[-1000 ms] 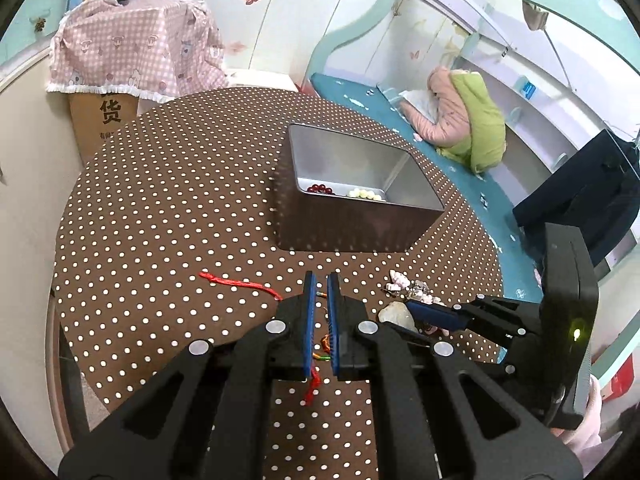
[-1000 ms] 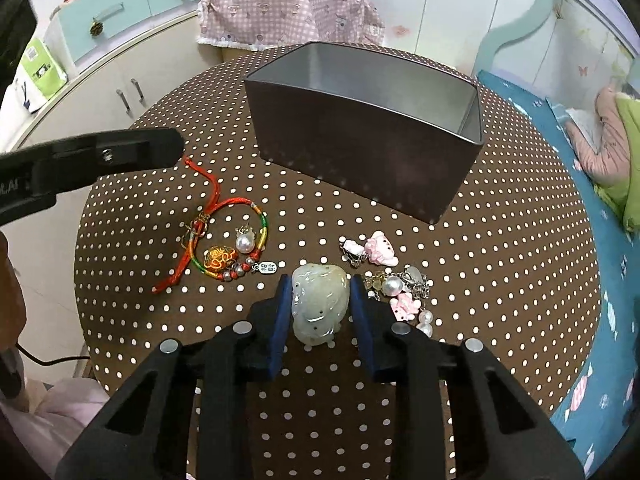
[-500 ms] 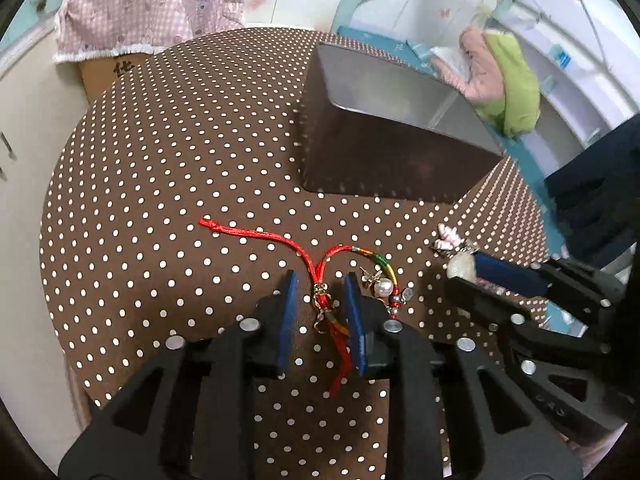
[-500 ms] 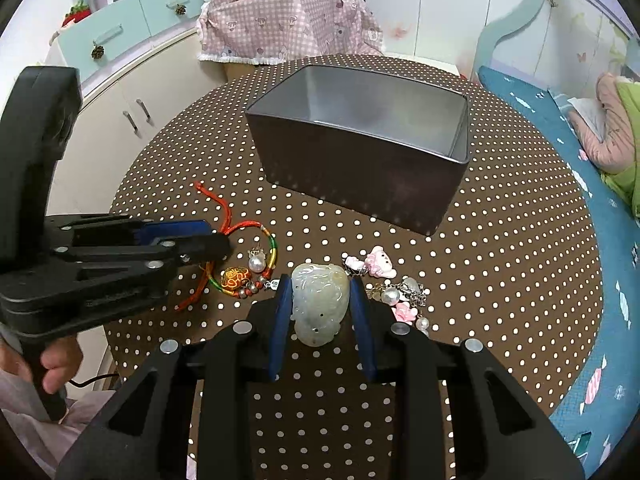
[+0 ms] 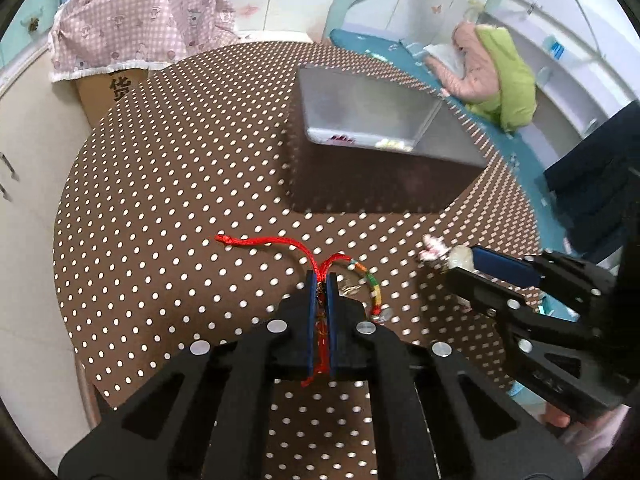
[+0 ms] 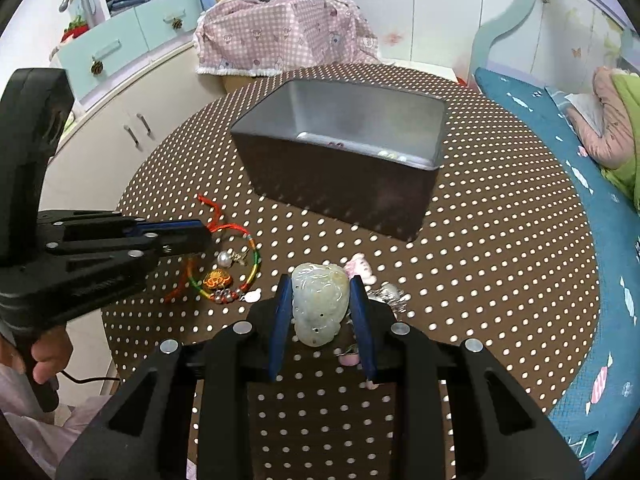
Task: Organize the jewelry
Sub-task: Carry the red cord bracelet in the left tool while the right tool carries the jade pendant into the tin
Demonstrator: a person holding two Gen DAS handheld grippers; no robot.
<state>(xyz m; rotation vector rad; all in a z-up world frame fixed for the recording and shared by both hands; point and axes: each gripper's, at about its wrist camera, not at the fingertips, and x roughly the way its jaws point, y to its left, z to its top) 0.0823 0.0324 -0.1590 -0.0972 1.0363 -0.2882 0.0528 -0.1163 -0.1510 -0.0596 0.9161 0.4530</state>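
Observation:
My left gripper (image 5: 320,277) is shut on the red cord bracelet (image 5: 280,242), pinching it at the knot; its multicoloured loop (image 6: 253,258) with a pearl and an orange charm lies on the dotted brown tablecloth (image 5: 160,200). From the right wrist view the left gripper (image 6: 208,237) comes in from the left. My right gripper (image 6: 320,282) is shut on a pale green jade pendant (image 6: 318,304), held just above the cloth. An open metal tin (image 6: 340,190) stands behind, with red beads and white pearls inside.
Pink and silver charms (image 6: 360,269) lie right of the pendant. The round table's edge curves close on the left. A pink checked cloth (image 5: 140,24) covers a carton behind. Cabinets (image 6: 128,128) stand left, a blue bed (image 6: 580,184) right. A hand (image 6: 44,360) holds the left tool.
The left gripper came down with its fingers apart around the red cord, then closed on it. The right gripper rose slightly with the pendant still in it.

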